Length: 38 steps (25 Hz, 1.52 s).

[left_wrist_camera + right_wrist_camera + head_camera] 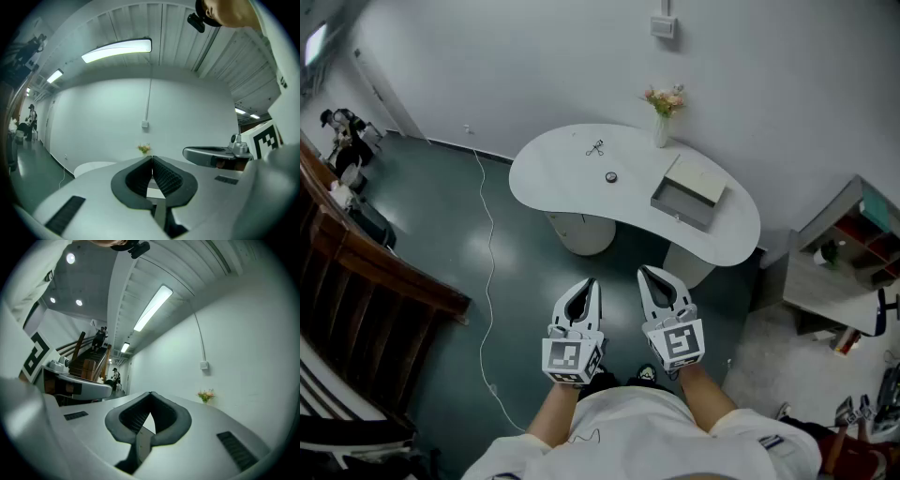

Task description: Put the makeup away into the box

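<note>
Across the floor stands a white curved table (572, 187). On it lie a dark eyelash curler (596, 147) and a small round makeup item (611, 176). An open grey box (687, 194) sits at the table's right part. My left gripper (589, 281) and right gripper (648, 272) are held side by side in front of me, well short of the table. Both are shut and hold nothing. In the left gripper view the left gripper (152, 157) has its jaws pressed together, and in the right gripper view the right gripper (151, 393) is closed at its tips.
A vase of flowers (663, 117) stands at the table's back edge. A white cable (487, 234) runs over the dark floor at the left. A wooden railing (384, 272) lines the left side, and shelves (853, 253) stand at the right.
</note>
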### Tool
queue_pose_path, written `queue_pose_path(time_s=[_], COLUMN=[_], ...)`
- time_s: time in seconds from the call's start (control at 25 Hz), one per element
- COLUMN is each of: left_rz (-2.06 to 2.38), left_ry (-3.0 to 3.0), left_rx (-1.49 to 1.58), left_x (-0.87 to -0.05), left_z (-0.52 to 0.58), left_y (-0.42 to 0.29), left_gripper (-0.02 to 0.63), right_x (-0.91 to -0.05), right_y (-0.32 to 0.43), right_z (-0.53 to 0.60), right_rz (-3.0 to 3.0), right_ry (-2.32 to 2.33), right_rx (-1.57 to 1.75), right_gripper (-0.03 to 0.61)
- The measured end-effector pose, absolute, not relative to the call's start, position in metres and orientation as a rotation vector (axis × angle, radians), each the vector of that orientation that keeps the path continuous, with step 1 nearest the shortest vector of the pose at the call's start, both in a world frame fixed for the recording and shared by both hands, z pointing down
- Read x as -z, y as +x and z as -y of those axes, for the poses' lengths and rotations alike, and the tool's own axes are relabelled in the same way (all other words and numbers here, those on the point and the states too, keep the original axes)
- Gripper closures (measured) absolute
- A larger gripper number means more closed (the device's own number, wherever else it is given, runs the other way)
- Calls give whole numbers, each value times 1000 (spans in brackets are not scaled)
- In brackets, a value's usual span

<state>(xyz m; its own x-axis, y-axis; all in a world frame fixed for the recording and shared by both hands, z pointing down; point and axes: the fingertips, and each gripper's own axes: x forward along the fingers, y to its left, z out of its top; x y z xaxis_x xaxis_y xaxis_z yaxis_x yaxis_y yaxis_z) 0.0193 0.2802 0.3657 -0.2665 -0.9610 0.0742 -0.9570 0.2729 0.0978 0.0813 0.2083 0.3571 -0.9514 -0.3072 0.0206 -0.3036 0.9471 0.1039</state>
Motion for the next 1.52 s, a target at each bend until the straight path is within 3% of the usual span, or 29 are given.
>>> queue_pose_path(time_s=[0.52, 1.2, 1.36, 1.52], left_rz=[2395, 2136, 2107, 2110], left_ry=[1876, 2063, 2045, 2013], left_rx=[57, -35, -75, -81], left_x=[-375, -417, -431, -440], left_z=[-294, -315, -323, -323], left_y=[-17, -41, -56, -70], left_gripper=[592, 589, 512, 509], right_x=[-357, -390, -402, -409], right_y=[44, 15, -3, -19], right_z=[-224, -257, -269, -266], right_rz=[3046, 2953, 2941, 2936], right_ry=[483, 630, 605, 578], right_rx=[267, 180, 158, 134], right_gripper=[580, 580, 580, 580])
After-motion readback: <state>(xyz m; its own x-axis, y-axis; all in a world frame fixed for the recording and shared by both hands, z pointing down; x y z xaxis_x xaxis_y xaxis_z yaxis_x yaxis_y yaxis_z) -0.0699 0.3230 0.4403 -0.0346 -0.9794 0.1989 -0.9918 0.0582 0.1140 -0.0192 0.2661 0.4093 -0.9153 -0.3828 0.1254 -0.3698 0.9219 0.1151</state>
